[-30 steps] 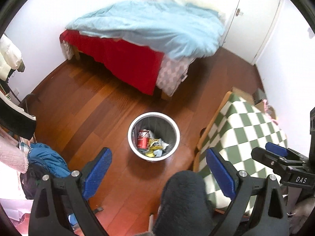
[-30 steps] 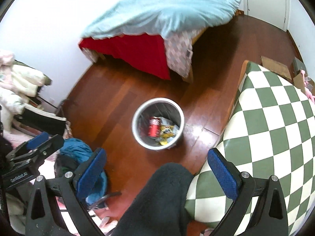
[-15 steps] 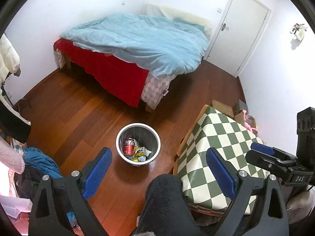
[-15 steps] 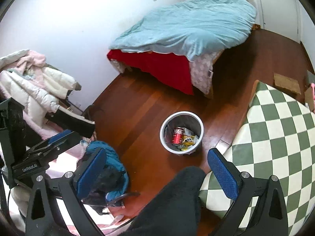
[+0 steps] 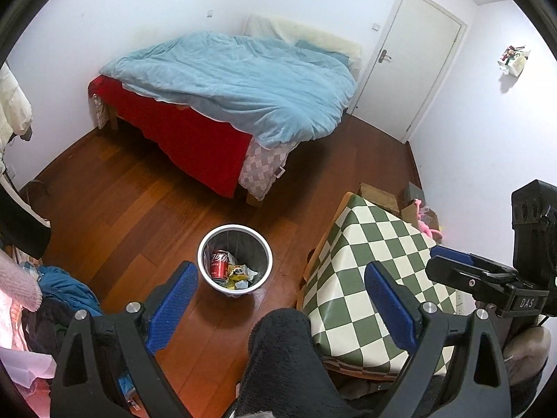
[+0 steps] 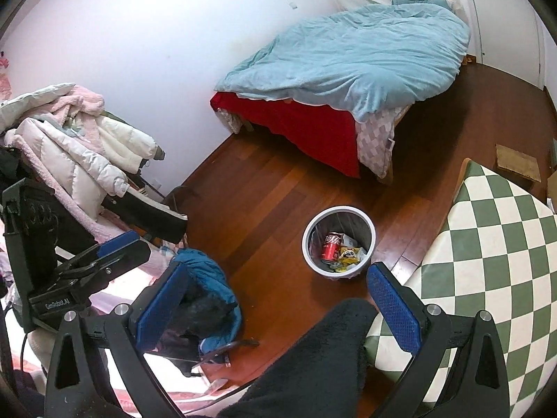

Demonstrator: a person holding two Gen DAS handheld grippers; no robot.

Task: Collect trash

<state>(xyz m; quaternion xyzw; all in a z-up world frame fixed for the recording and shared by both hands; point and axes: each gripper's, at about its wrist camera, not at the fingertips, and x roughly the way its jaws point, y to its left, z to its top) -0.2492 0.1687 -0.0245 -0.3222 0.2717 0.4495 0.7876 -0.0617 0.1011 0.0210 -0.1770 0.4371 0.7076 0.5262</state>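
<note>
On the wooden floor (image 5: 115, 202), between bed (image 5: 222, 80) and checkered table (image 5: 379, 244): a white bin (image 5: 235, 232), upright, well apart from both grippers. Inside the bin: a red can (image 5: 218, 269), leaning, plus yellow wrappers (image 5: 240, 275) just beside it. Same bin (image 6: 338, 213) and can (image 6: 330, 247) visible from the right wrist view.

Left gripper (image 5: 282, 299): jaws wide apart, nothing between the blue pads (image 5: 172, 299), held high above floor and table edge. Right gripper (image 6: 278, 303): also spread wide, empty, blue pads (image 6: 393, 310) free of any contact. Each gripper seen from the side in the other camera, at the frame edge.

Below both grippers: a dark fuzzy sleeve or leg (image 5: 285, 358), not possible to tell which. Left of the bin: a pile of clothes (image 6: 69, 146) and a blue jacket (image 6: 209, 278) on the floor. Behind the bed, a closed white door (image 5: 414, 59). Light blue duvet (image 5: 243, 80) over the bed, red sheet (image 5: 188, 139) hanging at the side.
</note>
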